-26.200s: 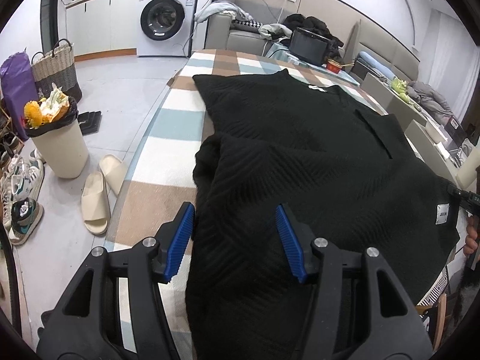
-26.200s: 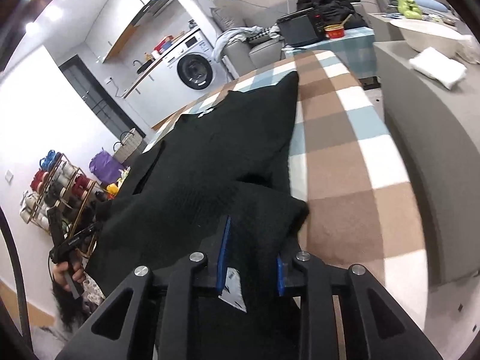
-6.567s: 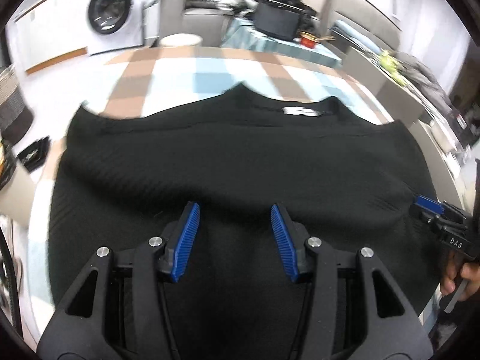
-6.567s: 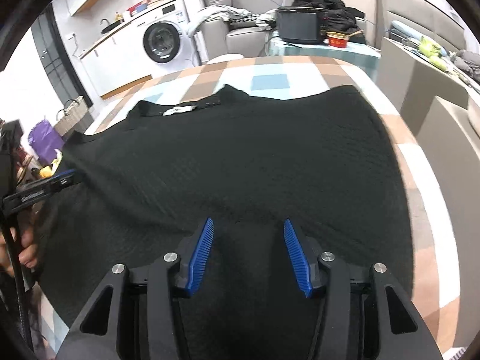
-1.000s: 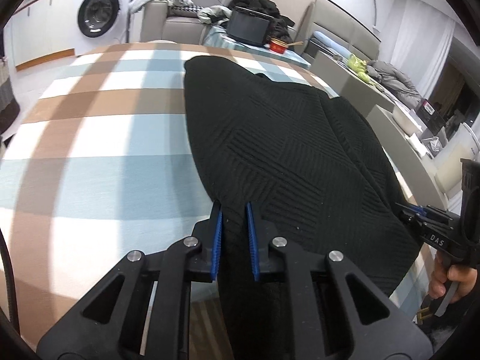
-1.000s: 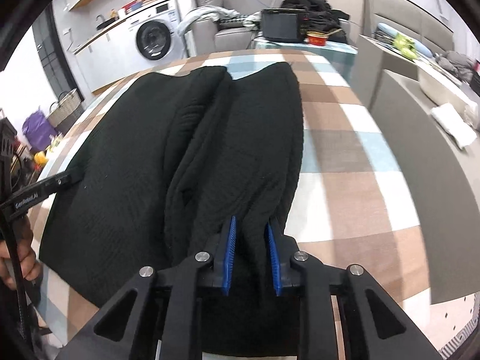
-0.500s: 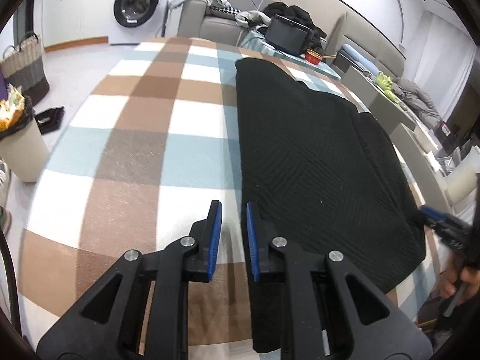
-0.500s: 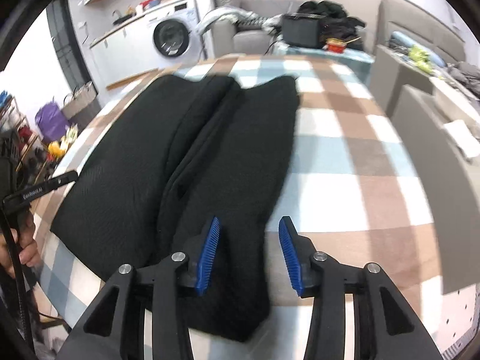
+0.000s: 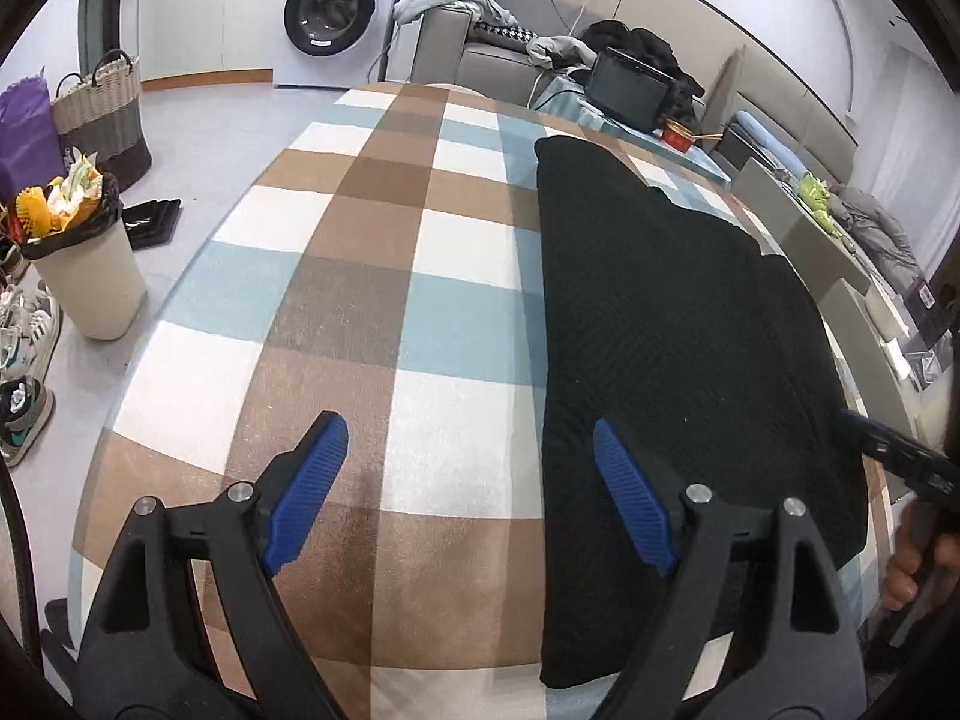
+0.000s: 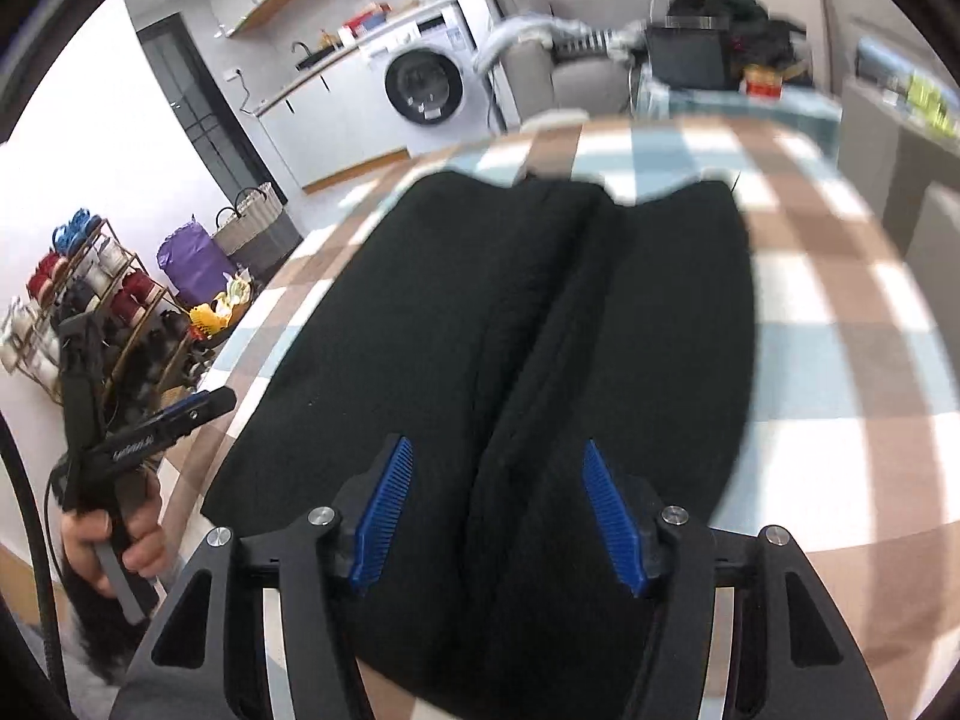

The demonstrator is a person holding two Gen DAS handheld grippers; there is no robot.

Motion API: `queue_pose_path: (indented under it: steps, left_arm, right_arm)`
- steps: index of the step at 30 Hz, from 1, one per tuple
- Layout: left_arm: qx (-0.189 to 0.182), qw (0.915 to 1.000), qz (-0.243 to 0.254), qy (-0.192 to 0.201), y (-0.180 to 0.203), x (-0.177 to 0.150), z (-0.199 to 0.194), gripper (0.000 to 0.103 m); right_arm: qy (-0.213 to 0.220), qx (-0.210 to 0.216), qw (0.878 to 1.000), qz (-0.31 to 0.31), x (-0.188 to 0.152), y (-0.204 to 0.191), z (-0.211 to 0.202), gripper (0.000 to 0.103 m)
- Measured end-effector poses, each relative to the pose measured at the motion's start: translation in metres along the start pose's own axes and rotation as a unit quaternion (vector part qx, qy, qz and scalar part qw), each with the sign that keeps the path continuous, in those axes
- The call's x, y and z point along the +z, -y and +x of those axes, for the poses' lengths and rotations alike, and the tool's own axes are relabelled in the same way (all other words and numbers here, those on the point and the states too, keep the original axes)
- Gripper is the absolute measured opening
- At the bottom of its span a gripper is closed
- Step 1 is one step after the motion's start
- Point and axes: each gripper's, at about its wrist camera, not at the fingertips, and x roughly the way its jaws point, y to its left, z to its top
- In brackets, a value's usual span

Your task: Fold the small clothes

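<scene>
A black knitted garment with a chevron-ribbed weave lies folded lengthwise into a long, thick band on the table covered with a soft checked cloth of brown, pale blue and white squares. In the left wrist view it fills the right half of the frame, its straight left edge running from the upper centre down to the bottom. In the right wrist view it takes up the centre, with two padded lobes meeting along a raised seam-like ridge.

The left gripper, black plastic arms with ribbed blue pads, has its jaws opening and standing wide; bare cloth lies between them, and its right pad hangs over the garment's left edge without pinching it. The right gripper, of the same build, also has its jaws opening; the central ridge of the garment lies between the pads, which do not press on it.

At the upper left of the left wrist view stand a cream cylindrical bin lined with a black bag and a woven two-tone basket; a white front-loading washing machine sits at the top.
</scene>
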Motion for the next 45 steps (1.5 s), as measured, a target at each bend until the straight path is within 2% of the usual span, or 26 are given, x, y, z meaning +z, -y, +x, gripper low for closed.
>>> queue_pose_path:
  steps: [5,6,7,9,12,13,18,21,23,26,29,31,36,40,43,44,45]
  left_arm:
    - [-0.015,0.9998,0.009,-0.005,0.007,0.001,0.007,0.082]
    - [-0.016,0.9998,0.009,-0.005,0.008,0.002,0.009,0.082]
    - [-0.017,0.9998,0.012,-0.006,0.01,0.003,0.011,0.082]
    - [-0.021,0.9996,0.018,-0.005,0.014,0.003,0.012,0.082]
    - [-0.019,0.9995,0.025,-0.002,0.018,0.004,0.013,0.082]
    - [-0.016,0.9996,0.024,-0.005,0.018,0.005,0.014,0.082]
    - [-0.02,0.9995,0.024,0.006,0.019,0.009,0.008,0.082]
    - [-0.024,0.9995,0.02,0.001,0.021,0.012,0.011,0.082]
    - [-0.029,0.9993,0.021,-0.006,0.024,0.012,0.016,0.082]
    - [-0.032,0.9989,0.032,-0.015,0.031,0.01,0.022,0.082]
    - [-0.032,0.9984,0.043,-0.021,0.037,0.006,0.025,0.082]
    - [-0.032,0.9982,0.046,-0.024,0.038,0.006,0.027,0.082]
    - [-0.034,0.9983,0.04,-0.024,0.038,0.007,0.029,0.082]
    - [-0.033,0.9984,0.039,-0.025,0.037,0.008,0.031,0.082]
    - [-0.031,0.9984,0.039,-0.027,0.036,0.01,0.033,0.082]
    - [-0.031,0.9984,0.039,-0.028,0.036,0.011,0.034,0.082]
    - [-0.031,0.9984,0.039,-0.027,0.036,0.011,0.034,0.082]
  right_arm:
    - [-0.022,0.015,1.0,0.0,0.01,-0.003,0.034,0.059]
    - [-0.021,0.015,1.0,-0.002,0.014,-0.006,0.039,0.054]
    - [-0.019,0.014,1.0,-0.006,0.018,-0.008,0.044,0.043]
    - [-0.017,-0.001,1.0,-0.006,0.025,-0.013,0.055,0.036]
    - [-0.005,-0.004,1.0,-0.029,0.031,-0.021,0.055,0.014]
    - [0.006,-0.001,0.999,-0.039,0.033,-0.024,0.048,0.012]
    - [0.085,-0.02,0.993,-0.083,0.046,-0.042,-0.018,0.011]
    - [0.097,-0.034,0.992,-0.069,0.042,-0.024,-0.04,0.012]
    - [0.07,-0.049,0.996,-0.038,0.035,-0.001,-0.029,0.012]
    - [-0.009,-0.048,0.999,0.002,0.019,0.032,0.003,0.017]
    - [-0.012,-0.017,1.0,0.019,0.017,0.043,0.004,0.03]
    - [-0.009,-0.001,1.0,0.023,0.023,0.048,0.002,0.045]
    - [-0.007,0.042,0.996,0.076,0.052,0.074,0.014,0.046]
    - [-0.014,0.084,0.985,0.148,0.079,0.099,0.039,0.046]
    - [-0.004,0.091,0.981,0.171,0.098,0.107,0.049,0.045]
    - [0.008,0.081,0.982,0.172,0.105,0.107,0.048,0.043]
    - [0.019,0.072,0.983,0.167,0.109,0.105,0.046,0.033]
